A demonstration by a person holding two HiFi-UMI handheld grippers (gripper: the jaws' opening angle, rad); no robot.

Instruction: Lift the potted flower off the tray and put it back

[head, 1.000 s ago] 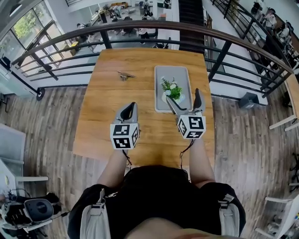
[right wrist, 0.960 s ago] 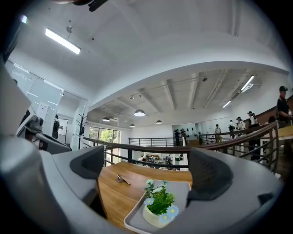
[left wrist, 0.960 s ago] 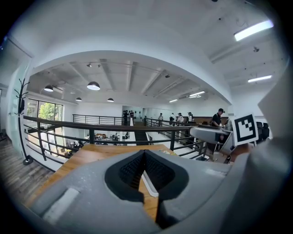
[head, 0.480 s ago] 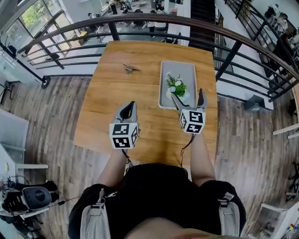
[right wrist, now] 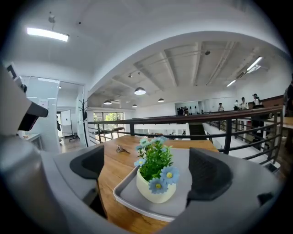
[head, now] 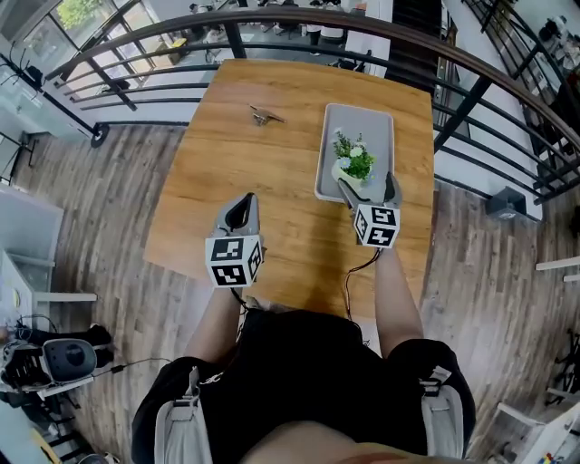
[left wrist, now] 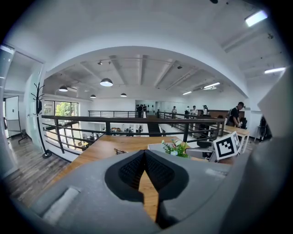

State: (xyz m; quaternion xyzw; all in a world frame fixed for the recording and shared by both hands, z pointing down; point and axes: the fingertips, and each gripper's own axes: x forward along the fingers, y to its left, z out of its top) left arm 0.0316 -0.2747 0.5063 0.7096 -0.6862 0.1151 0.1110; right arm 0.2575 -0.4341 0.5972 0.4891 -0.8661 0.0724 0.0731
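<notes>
Nearest to us, the head view alone shows the person's 2 forearms reaching out over the wooden table (head: 272,190), each hand carrying 1 tong. We count 2 tongs, 1 potted flower, 1 tray and 1 small metal object.

The left gripper (head: 245,203) is held over the near left part of the table. Its own view shows its jaws pressed together at the tips with nothing between them, and only table wood shows through the slit below.

The right gripper (head: 367,188) is at the near end of the grey tray (head: 373,127) with its jaws spread wide. The potted flower (head: 352,165) stands upright on that near end, between the 2 jaws. The right gripper view shows a gap on either side of the pot, so neither jaw touches it.

That view also shows a cream pot and blue blossoms with yellow centres, which look pale from above.

Farther out and to the left, well apart from the tray, lies the small metal object (head: 265,115). Beyond the table runs a dark railing (head: 272,18).
</notes>
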